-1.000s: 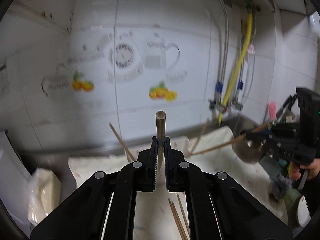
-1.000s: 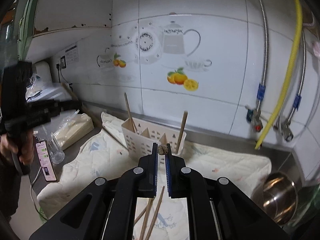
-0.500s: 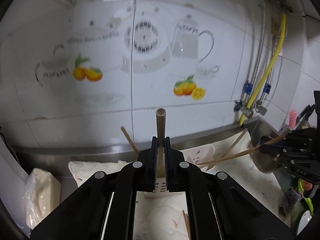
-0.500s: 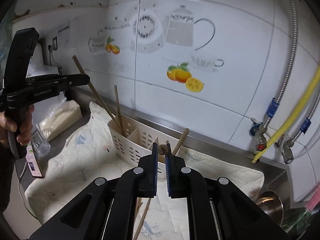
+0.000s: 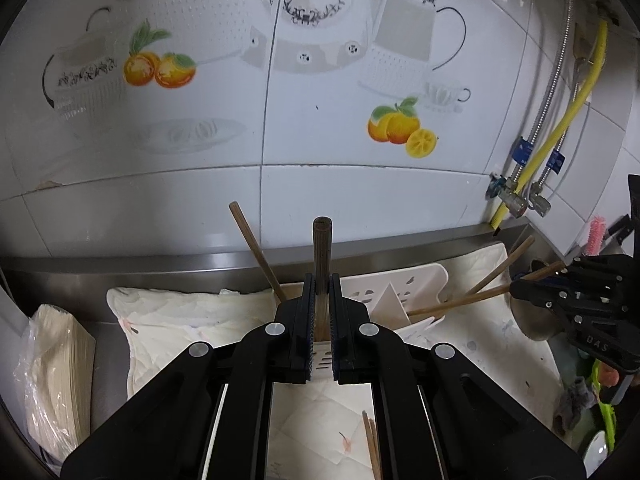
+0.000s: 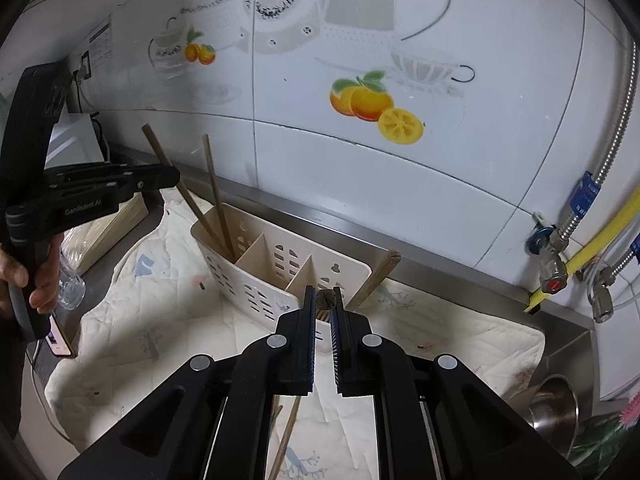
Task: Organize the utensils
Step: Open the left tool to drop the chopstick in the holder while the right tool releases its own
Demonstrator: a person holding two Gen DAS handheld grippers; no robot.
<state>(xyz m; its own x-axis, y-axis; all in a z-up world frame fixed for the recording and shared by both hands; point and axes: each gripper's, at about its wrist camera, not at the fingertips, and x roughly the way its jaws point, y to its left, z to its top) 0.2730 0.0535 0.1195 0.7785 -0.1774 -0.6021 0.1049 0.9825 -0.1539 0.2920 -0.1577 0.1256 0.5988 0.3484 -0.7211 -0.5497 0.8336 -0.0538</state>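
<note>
A white slotted utensil holder (image 6: pixel 280 264) with three compartments stands on a pale cloth (image 6: pixel 160 320) by the tiled wall; it also shows in the left wrist view (image 5: pixel 404 292). My left gripper (image 5: pixel 320 300) is shut on a wooden chopstick (image 5: pixel 322 256), whose lower end reaches into the holder's left compartment beside another chopstick (image 5: pixel 256 252). My right gripper (image 6: pixel 323 308) is shut on a wooden chopstick (image 6: pixel 325 300), seen end-on, over the right compartment. A further chopstick (image 6: pixel 374 278) leans at the holder's right end. Loose chopsticks (image 6: pixel 286 436) lie on the cloth below.
A steel bowl (image 6: pixel 556 408) sits at the right near the sink edge. Hoses and valves (image 6: pixel 560 256) hang on the wall at right. A bagged stack of paper (image 5: pixel 56 376), a glass (image 6: pixel 72 286) and a phone (image 6: pixel 58 338) lie at the left.
Both grippers have moved closer to the holder. The left chopstick's lower end has come down into the left compartment. The right chopstick has come over the right compartment.
</note>
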